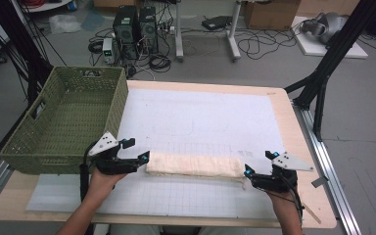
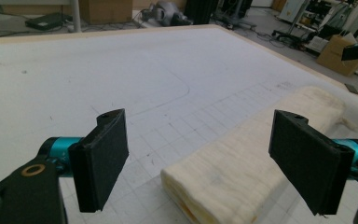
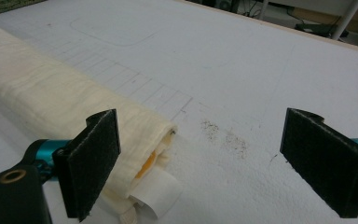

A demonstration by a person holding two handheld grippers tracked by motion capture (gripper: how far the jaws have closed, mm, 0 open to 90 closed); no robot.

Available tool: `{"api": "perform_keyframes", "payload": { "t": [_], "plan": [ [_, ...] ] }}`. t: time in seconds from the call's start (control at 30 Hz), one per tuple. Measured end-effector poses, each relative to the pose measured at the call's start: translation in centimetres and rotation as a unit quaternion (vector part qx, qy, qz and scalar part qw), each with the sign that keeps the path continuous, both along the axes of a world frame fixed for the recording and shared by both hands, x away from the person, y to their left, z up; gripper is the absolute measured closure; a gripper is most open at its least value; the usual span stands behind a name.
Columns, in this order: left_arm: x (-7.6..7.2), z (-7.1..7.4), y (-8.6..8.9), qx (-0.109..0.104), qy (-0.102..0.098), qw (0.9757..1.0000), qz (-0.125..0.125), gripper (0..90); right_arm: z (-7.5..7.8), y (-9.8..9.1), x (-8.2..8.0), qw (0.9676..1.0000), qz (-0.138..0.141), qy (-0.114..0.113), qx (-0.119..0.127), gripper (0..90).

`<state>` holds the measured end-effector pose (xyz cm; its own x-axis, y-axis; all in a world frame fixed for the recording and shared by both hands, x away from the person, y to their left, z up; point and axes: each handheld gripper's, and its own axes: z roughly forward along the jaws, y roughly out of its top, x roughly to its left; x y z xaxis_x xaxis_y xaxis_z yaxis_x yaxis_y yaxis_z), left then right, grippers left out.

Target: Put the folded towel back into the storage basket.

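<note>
Near the table's (image 1: 210, 88) front edge, both the left gripper (image 1: 136, 159) and right gripper (image 1: 252, 176) are hovering wide open and empty at the folded cream cloth's (image 1: 193, 165) ends, with lifting it toward the green basket (image 1: 61, 122) seemingly remaining.

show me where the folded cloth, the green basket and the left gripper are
folded cloth (image 1: 193, 165): high view, middle of its top surface.
green basket (image 1: 54, 162): high view, its woven front wall.
left gripper (image 2: 198, 154): left gripper view, midway between its two open black jaws.
</note>
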<state>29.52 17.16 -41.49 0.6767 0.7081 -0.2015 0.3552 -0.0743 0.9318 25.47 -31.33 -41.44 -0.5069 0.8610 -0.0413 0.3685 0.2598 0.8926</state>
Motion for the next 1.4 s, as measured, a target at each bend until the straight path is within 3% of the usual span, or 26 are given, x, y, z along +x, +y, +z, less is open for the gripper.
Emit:
{"api": "perform_keyframes", "payload": {
  "t": [0.17,0.4,0.67,0.9,1.13,1.4],
  "plan": [
    [0.0,-0.1,-0.2,0.005,0.004,1.0,0.006,19.8,-0.1,0.2,0.0,1.0,0.006,0.001,-0.005,11.4],
    [0.5,-0.9,-0.5,0.01,0.038,0.9992,0.009,22.1,-0.4,-0.1,-0.3,0.9999,0.006,0.008,-0.007,11.4],
    [0.8,-1.8,-1.0,0.022,0.062,0.9978,0.008,27.1,-0.7,0.0,-0.3,0.9998,0.013,0.014,-0.007,11.4],
    [0.9,-2.7,-1.3,0.046,0.087,0.995,0.018,29.7,-0.9,0.3,-0.2,0.9996,0.018,0.02,-0.01,11.4],
    [0.8,-3.0,-2.0,0.062,0.102,0.9929,0.0,34.1,-1.0,0.4,-0.1,0.9994,0.021,0.023,-0.01,11.4],
    [0.3,-3.6,-2.8,0.108,0.113,0.9877,-0.004,38.0,-1.1,0.5,-0.1,0.9993,0.024,0.025,-0.011,11.4]
  ]
}}
